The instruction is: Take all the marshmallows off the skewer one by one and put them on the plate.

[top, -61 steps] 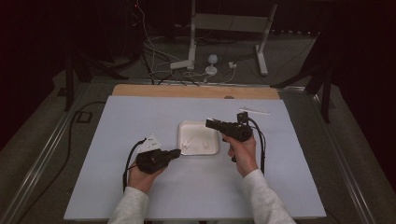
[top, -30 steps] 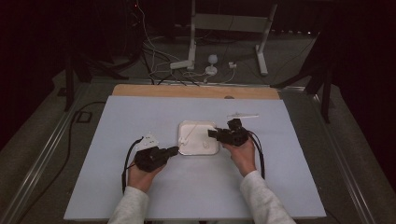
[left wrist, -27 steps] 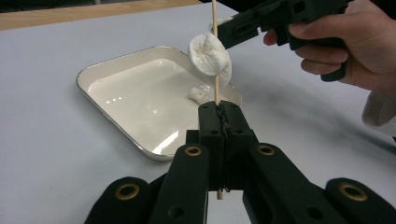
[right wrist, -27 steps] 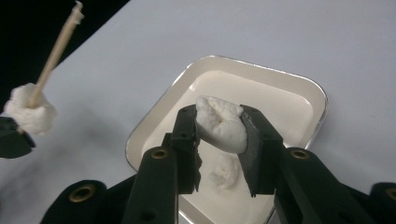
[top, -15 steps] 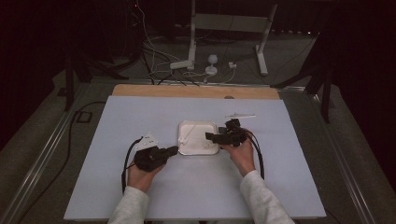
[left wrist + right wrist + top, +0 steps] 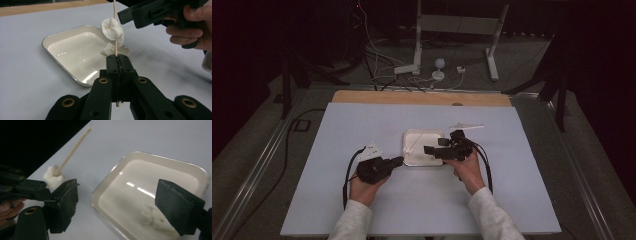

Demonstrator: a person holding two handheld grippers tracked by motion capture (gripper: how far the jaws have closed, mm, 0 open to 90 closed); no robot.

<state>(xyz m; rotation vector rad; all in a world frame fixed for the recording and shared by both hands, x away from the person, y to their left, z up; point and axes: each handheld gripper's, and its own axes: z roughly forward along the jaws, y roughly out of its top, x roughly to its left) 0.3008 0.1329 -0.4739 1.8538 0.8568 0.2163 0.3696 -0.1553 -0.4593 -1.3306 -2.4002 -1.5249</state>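
Observation:
My left gripper [image 6: 117, 58] is shut on a thin wooden skewer [image 6: 115, 47] that stands upright, with a white marshmallow [image 6: 112, 29] speared on it above the jaws. In the high view the left gripper [image 6: 398, 161] sits at the front left corner of the white tray [image 6: 428, 135]. A second marshmallow [image 6: 155, 218] lies inside the tray [image 6: 160, 157]. My right gripper [image 6: 118, 195] is open over the tray with nothing between its pads [image 6: 178, 208]. In the high view the right gripper [image 6: 428, 149] points left, toward the skewer [image 6: 73, 148].
The tray lies mid-table on a pale blue-grey sheet [image 6: 362, 125]. A wooden strip [image 6: 422, 97] runs along the far edge. Cables and white stand legs [image 6: 452, 30] lie on the floor beyond. Both forearms come in from the front edge.
My right gripper has come down and left from above the tray's far right corner to its front right side. The left gripper has barely moved and still holds the skewer.

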